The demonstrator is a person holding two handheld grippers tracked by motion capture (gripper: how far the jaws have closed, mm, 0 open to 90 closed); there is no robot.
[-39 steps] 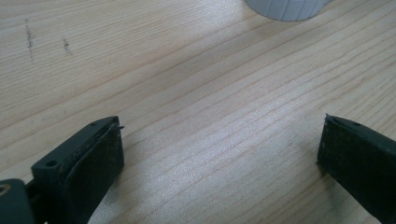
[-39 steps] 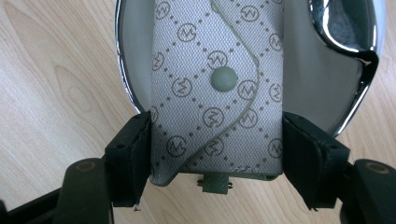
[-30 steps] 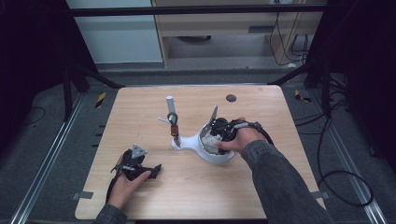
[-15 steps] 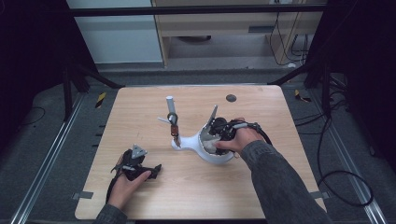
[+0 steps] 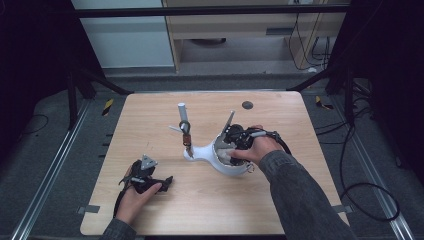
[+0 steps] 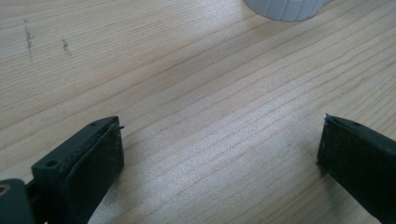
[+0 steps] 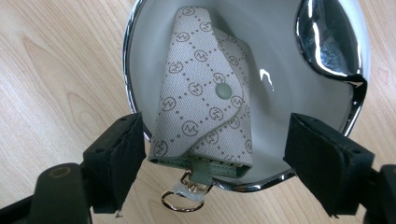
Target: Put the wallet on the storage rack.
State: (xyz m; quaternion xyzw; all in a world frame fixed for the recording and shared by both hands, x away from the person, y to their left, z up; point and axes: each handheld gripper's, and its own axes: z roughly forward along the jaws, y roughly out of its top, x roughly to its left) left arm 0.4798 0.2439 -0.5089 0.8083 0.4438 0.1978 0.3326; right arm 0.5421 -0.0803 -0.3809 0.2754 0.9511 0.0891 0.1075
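Key pouch [image 7: 205, 107] — repeated "M" monogram.

Pale wooden table [image 5: 150, 125], white dish stand [image 5: 227, 162] stood mid-table, dark round spot [image 5: 247, 105] lay near far edge.

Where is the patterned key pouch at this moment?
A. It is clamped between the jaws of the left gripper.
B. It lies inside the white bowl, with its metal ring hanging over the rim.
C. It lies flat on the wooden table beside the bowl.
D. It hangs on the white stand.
B: in the right gripper view the key pouch lies inside the white bowl, its metal ring hanging past the rim, between the open jaws of the right gripper.
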